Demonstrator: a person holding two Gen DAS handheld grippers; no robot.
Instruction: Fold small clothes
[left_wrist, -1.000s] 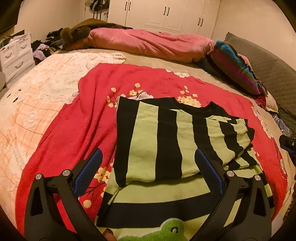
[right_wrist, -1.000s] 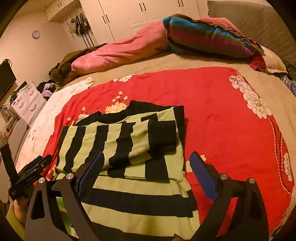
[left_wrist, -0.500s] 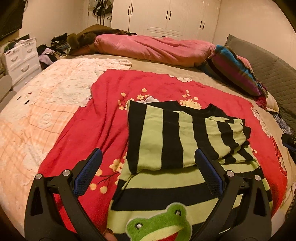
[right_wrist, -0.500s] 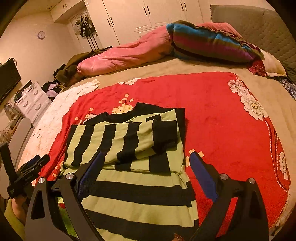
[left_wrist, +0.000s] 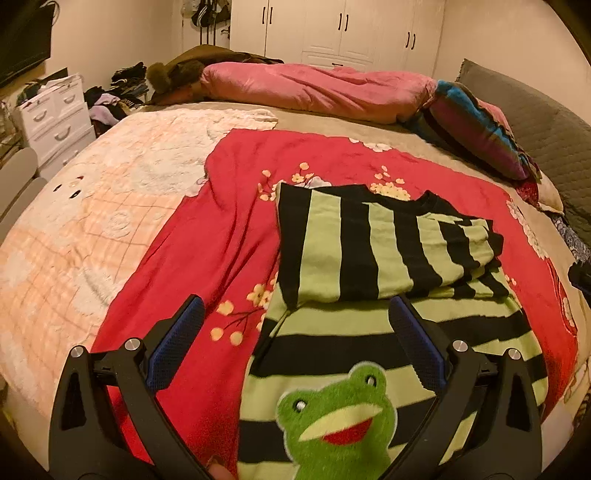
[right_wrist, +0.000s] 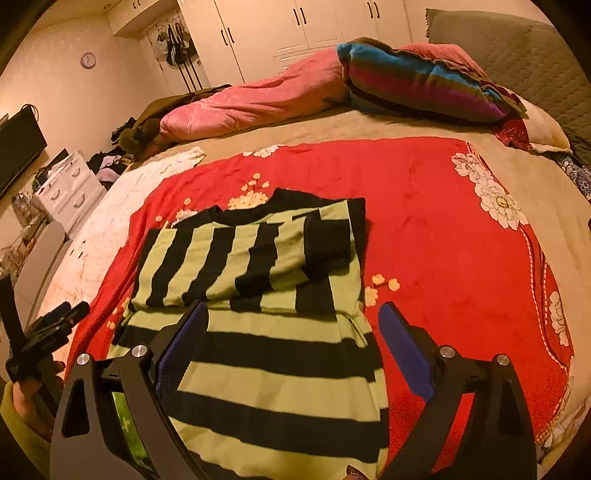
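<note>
Above the near hem we hold the left gripper (left_wrist: 295, 343) and right gripper (right_wrist: 293, 338), both spread wide and empty. Below lies the striped sweater (right_wrist: 258, 295) (sleeves folded across) on a red blanket (right_wrist: 443, 229).

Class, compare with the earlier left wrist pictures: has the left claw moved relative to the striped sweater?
Yes. The left claw has pulled back toward the hem: the striped sweater sits farther ahead, and its frog patch now shows fully.
</note>
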